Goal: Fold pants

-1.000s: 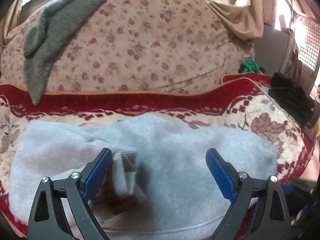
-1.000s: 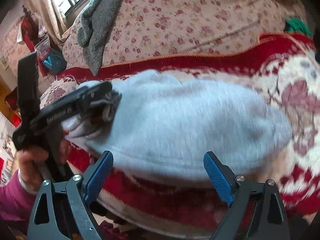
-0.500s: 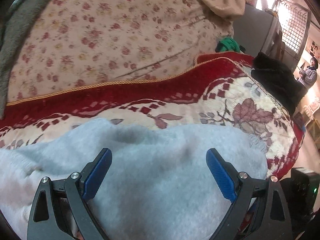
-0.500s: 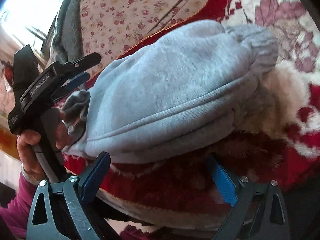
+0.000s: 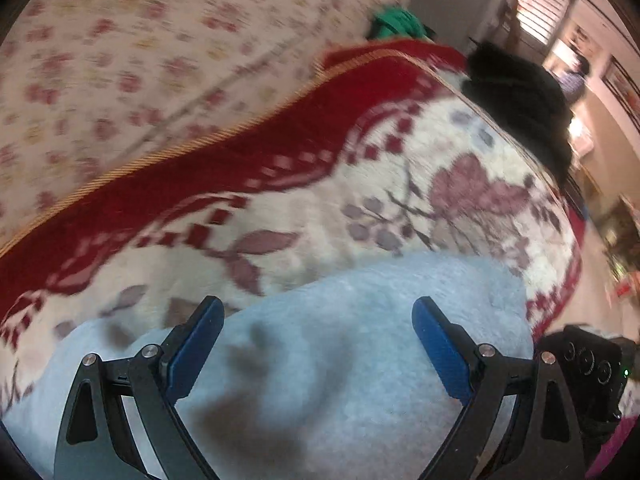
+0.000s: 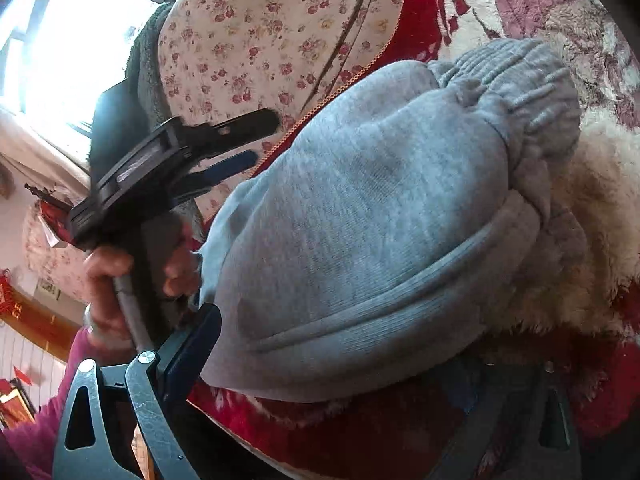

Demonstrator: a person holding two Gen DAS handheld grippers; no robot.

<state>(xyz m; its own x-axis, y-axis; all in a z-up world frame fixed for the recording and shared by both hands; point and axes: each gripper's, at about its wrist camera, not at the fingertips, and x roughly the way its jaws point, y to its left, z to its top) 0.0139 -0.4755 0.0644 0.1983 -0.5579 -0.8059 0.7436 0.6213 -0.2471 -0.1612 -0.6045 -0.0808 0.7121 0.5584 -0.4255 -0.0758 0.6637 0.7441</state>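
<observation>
Two hand-held grippers are ours here, and we see both with blue pads spread wide and nothing between them. Our left hand-held gripper [image 5: 318,346] hangs over the folded light-grey fleece pants [image 5: 340,360], its black fingers apart above the soft cloth. From the right wrist view, our left hand-held gripper [image 6: 248,144] shows side-on at the left end of the folded light-grey fleece pants [image 6: 360,220], gripped by our left hand [image 6: 120,280] in a magenta sleeve [image 6: 52,412]. Our right hand-held gripper [image 6: 352,360] sits at the near edge of the bundle, its right finger dim in shadow. The pants lie bunched, ribbed cuffs at the right end, on a plush cream and red floral blanket [image 5: 360,200] on the bed. Behind lies a beige rose-print cover [image 5: 160,60], with a black garment [image 5: 520,96] at the blanket's far corner.
</observation>
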